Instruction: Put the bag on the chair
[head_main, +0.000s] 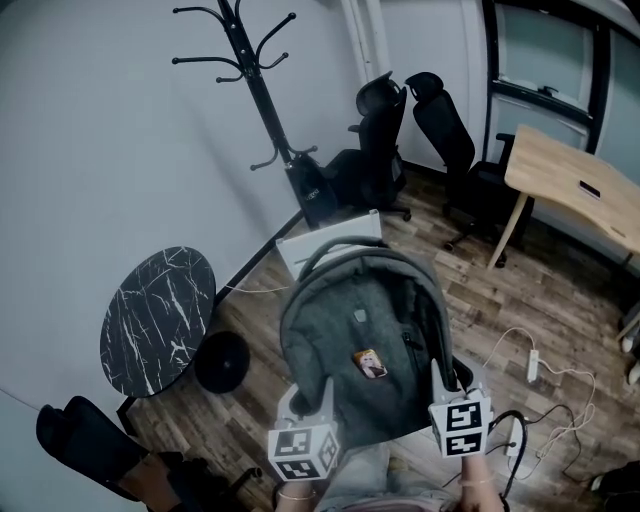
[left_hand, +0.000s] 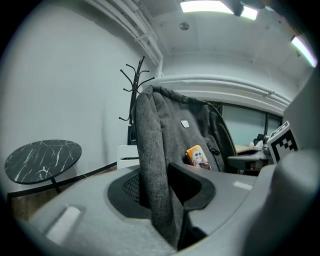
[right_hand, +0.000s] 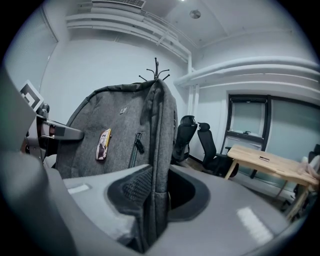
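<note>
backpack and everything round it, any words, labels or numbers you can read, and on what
No text can be read anywhere.
Small patch on the bag: too small to read.
Badge on the bag: a cartoon figure, no legible words.
Label on the coat rack base: blurred.
Cubes on the left gripper and right gripper: square markers, no letters.
</note>
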